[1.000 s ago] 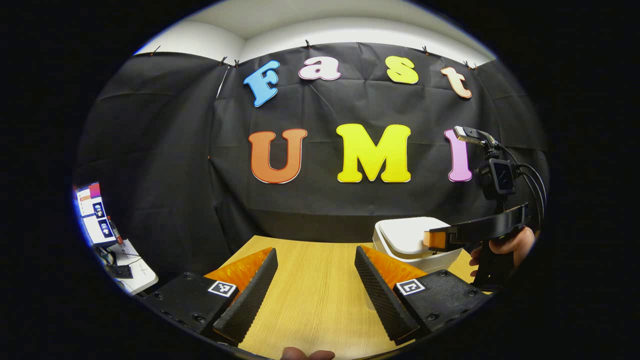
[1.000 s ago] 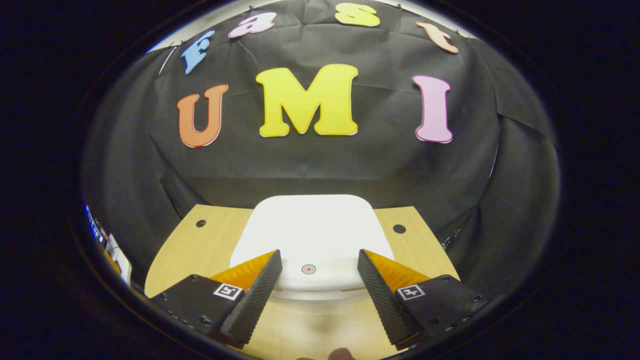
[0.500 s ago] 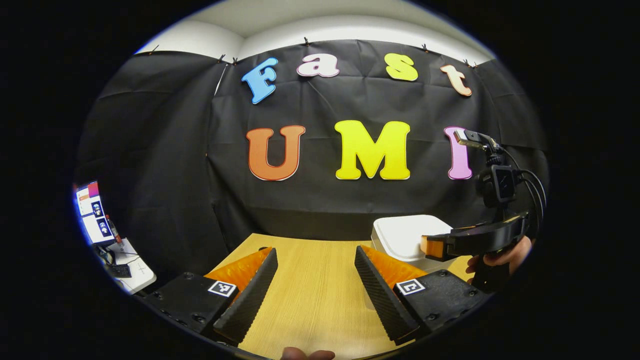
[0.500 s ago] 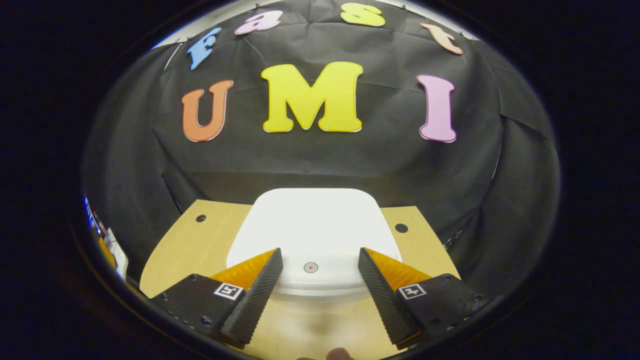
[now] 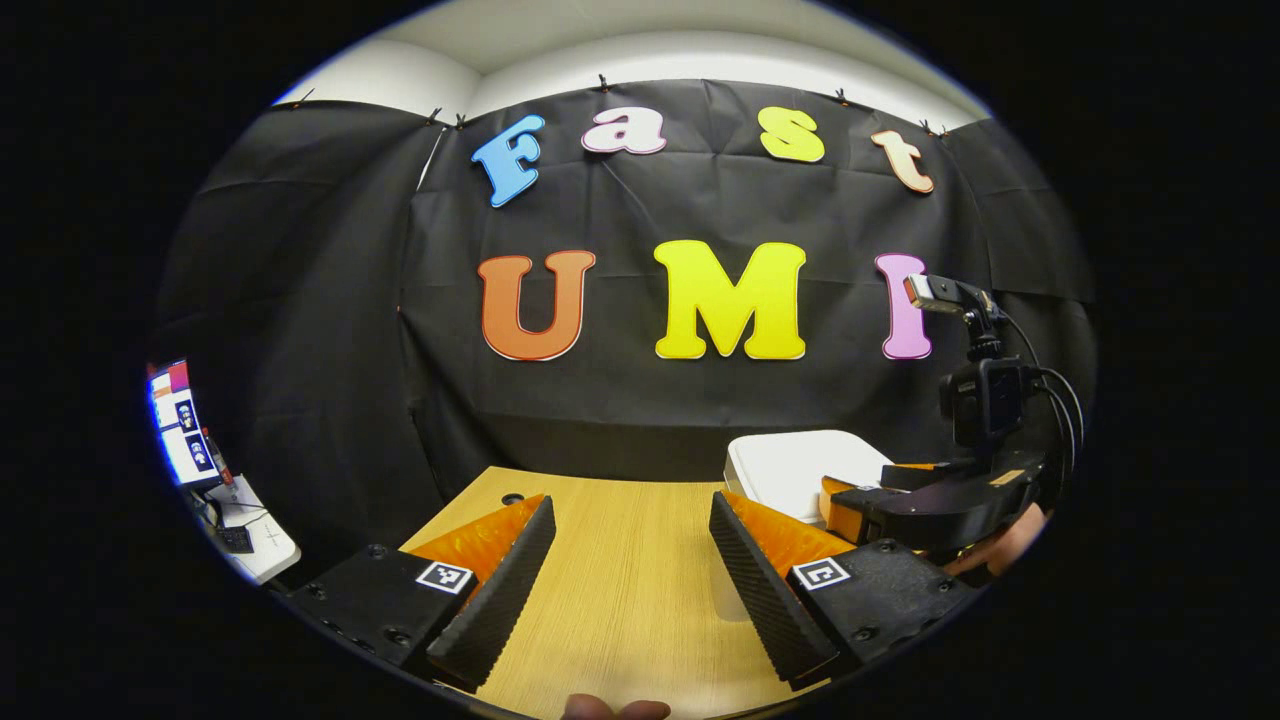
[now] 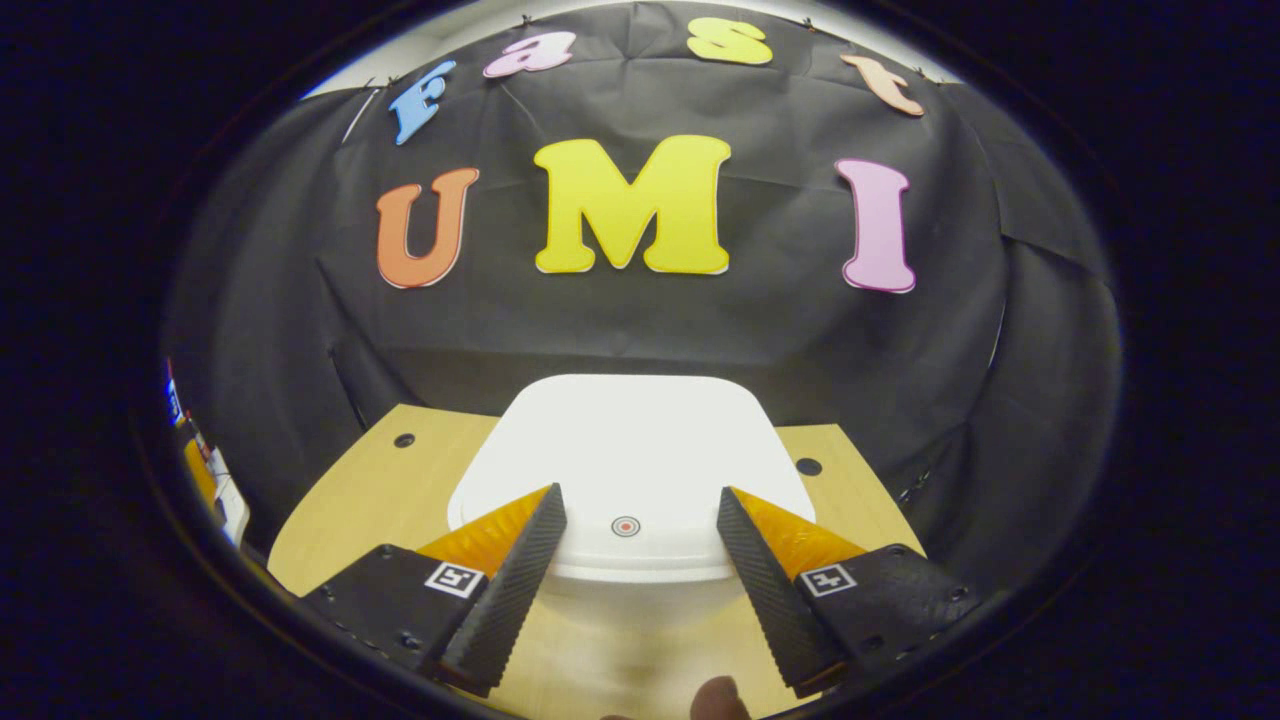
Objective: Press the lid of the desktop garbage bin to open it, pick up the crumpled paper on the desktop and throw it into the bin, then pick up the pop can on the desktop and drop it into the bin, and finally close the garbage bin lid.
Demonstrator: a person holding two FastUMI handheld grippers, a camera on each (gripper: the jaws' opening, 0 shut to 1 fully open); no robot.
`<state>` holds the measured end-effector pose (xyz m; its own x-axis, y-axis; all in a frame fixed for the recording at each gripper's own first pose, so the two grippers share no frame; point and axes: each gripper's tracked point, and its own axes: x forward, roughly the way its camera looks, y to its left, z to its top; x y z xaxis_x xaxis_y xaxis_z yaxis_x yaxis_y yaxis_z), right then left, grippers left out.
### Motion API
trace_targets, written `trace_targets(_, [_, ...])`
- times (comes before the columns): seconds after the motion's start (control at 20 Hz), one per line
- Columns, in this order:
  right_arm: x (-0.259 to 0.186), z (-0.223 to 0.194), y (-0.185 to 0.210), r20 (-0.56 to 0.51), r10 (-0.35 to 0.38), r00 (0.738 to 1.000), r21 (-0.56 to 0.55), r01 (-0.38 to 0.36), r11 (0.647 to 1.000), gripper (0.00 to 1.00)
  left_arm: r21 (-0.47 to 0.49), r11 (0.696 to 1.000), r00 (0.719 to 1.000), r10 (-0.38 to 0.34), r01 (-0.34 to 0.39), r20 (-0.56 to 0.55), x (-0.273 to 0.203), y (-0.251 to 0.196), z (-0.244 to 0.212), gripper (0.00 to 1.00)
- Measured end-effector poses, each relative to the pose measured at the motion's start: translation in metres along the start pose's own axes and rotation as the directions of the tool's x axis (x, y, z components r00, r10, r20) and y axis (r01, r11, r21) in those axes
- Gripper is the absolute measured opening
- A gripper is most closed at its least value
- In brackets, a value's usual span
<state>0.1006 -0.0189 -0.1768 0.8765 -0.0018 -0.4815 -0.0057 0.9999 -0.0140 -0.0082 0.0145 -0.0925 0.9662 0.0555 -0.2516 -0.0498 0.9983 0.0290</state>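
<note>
The white rounded-square plastic garbage bin (image 6: 625,460) stands at the far end of the light wooden desktop (image 5: 620,580), against the booth wall, lid flat and closed. Judged status: step one pending; paper, can and closing all remain. The lid's red ring mark (image 6: 625,525) sits at its near edge, facing the right gripper (image 6: 640,560), whose jaws stand wide and empty, straddling it. No long axis is evident. The left gripper (image 5: 630,570) is wide, empty, above bare desktop.

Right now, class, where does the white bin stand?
In the right gripper view the bin stands on the table by the back wall, just beyond the right gripper; in the left gripper view it is at the right.
</note>
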Motion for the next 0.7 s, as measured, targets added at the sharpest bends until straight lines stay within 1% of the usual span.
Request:
trace_targets(0.15, [0.0, 0.006, 0.0, 0.033, 0.005, 0.999, 0.003, -0.005, 1.0, 0.98, 0.008, 1.0, 1.0, -0.001, 0.001, 0.015, 0.002, 0.0, 0.007, 1.0])
trace_targets(0.25, [-0.001, 0.01, -0.004, 0.04, 0.009, 0.999, 0.026, -0.01, 1.0, 0.96, 0.009, 1.0, 1.0, -0.005, 0.004, 0.031, 0.005, -0.002, 0.017, 1.0])
trace_targets(0.35, [-0.007, 0.018, -0.006, 0.063, 0.009, 0.998, 0.023, -0.011, 1.0, 0.96, 0.011, 1.0, 0.998, -0.009, 0.009, 0.054, 0.008, -0.004, 0.031, 1.0])
trace_targets(0.5, [-0.027, 0.044, -0.015, 0.154, 0.014, 0.988, -0.026, -0.01, 1.0, 0.95, 0.014, 0.999, 0.994, -0.03, 0.029, 0.1, 0.017, -0.01, 0.058, 0.99])
trace_targets(0.6, [-0.046, 0.062, -0.022, 0.218, 0.022, 0.976, -0.038, -0.014, 0.999, 0.98, 0.017, 0.998, 0.99, -0.055, 0.053, 0.133, 0.022, -0.018, 0.078, 1.0])
trace_targets(0.65, [-0.055, 0.071, -0.029, 0.245, 0.016, 0.969, -0.038, -0.007, 0.999, 0.98, 0.018, 0.998, 0.987, -0.062, 0.06, 0.146, 0.023, -0.02, 0.086, 0.99])
trace_targets(0.7, [-0.064, 0.078, -0.039, 0.269, -0.005, 0.963, -0.031, 0.014, 0.999, 0.97, 0.017, 0.998, 0.985, -0.067, 0.065, 0.157, 0.024, -0.023, 0.092, 0.99])
